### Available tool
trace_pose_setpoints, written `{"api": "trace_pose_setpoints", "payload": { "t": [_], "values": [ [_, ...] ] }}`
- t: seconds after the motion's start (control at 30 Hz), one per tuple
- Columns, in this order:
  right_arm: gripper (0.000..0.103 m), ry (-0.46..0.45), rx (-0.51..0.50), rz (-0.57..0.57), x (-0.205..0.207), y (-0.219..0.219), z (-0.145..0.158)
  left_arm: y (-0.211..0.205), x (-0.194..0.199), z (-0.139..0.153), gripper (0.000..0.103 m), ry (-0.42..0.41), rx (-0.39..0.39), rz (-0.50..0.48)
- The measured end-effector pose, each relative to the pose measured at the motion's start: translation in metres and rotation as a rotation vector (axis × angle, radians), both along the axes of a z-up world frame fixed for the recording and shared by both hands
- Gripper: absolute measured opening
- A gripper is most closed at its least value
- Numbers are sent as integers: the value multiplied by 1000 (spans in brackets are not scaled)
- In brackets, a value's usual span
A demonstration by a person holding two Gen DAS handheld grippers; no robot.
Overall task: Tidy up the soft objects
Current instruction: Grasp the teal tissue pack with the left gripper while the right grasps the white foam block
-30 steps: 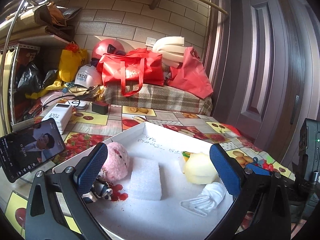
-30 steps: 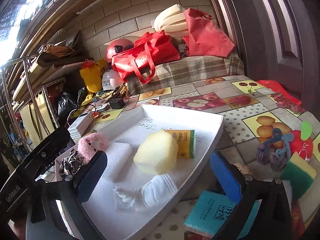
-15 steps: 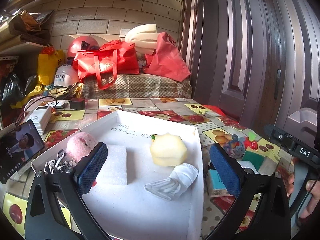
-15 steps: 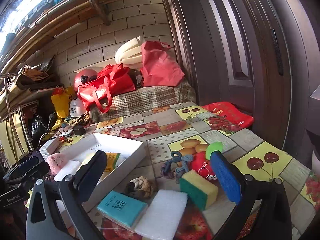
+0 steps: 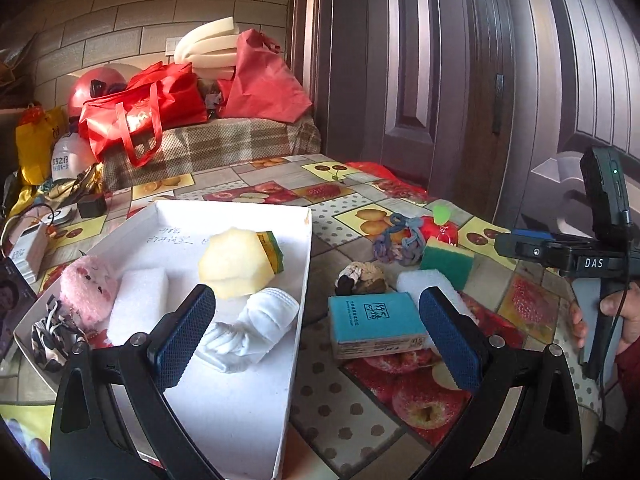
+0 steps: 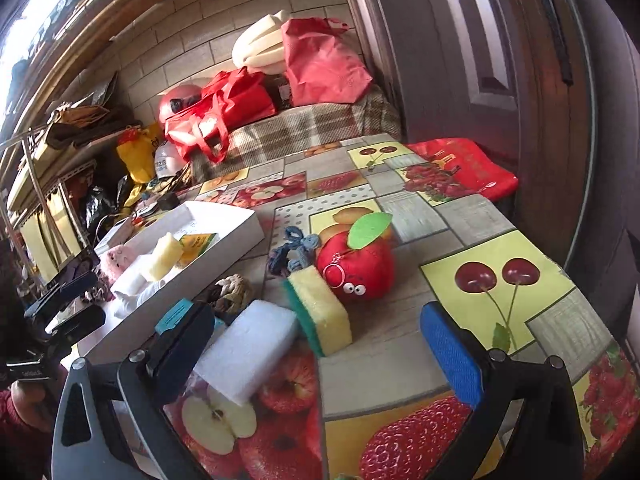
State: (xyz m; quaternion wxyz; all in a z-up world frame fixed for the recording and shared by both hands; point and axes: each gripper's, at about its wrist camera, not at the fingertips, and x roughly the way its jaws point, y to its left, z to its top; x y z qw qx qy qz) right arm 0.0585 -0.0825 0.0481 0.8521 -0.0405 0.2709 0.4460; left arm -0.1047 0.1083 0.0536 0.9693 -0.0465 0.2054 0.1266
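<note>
A white tray (image 5: 240, 400) holds a pink plush (image 5: 90, 286), a white foam block (image 5: 138, 308), a yellow sponge (image 5: 234, 260) and a white rolled sock (image 5: 250, 326). To its right on the table lie a teal tissue pack (image 5: 376, 322), a brown knot (image 5: 360, 278), a blue knitted toy (image 5: 398, 238), a green-yellow sponge (image 6: 320, 312), a white foam block (image 6: 248, 346) and a red apple plush (image 6: 356, 266). My left gripper (image 5: 318, 336) is open over the tray's right rim. My right gripper (image 6: 316, 354) is open, just before the white foam and sponge.
Red bags (image 5: 140, 108) and foam rolls sit on a plaid-covered bench at the back. A phone (image 5: 12, 308) and a charger box lie left of the tray. A dark door (image 5: 480, 60) stands on the right. The tray also shows in the right view (image 6: 208, 268).
Both grippers have swung right, from over the tray toward the loose objects on the table. Both stay open and empty.
</note>
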Motion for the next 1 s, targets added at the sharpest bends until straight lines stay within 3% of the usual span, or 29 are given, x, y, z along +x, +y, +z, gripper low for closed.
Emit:
{"api": "trace_pose_setpoints", "payload": {
  "t": [0.13, 0.23, 0.3, 0.43, 0.53, 0.63, 0.77, 0.9, 1.0],
  "values": [
    [103, -53, -158, 178, -25, 29, -9, -6, 10, -3, 103, 38, -10, -112],
    [102, -124, -274, 297, -43, 53, -19, -3, 17, -4, 103, 54, -46, -116],
    [102, -192, -357, 302, -50, 69, -26, 5, 18, -4, 103, 38, -96, -99],
    [102, -223, -447, 285, -49, 85, -39, 9, 15, -4, 103, 31, -119, -86],
    [101, -242, -466, 196, -31, 70, -36, 6, 16, -4, 103, 34, -104, -96],
    [101, -174, -437, 87, 0, 41, -29, -4, 27, -7, 103, 84, -84, -144],
    [101, -102, -343, 129, 1, 14, -19, -22, 55, -13, 103, 179, -51, -208],
    [101, -77, -378, 147, -8, 22, -26, -34, 86, -26, 103, 302, -5, -120],
    [101, -38, -374, 128, -2, 28, -26, -40, 93, -32, 103, 345, 48, -70]
  ]
}}
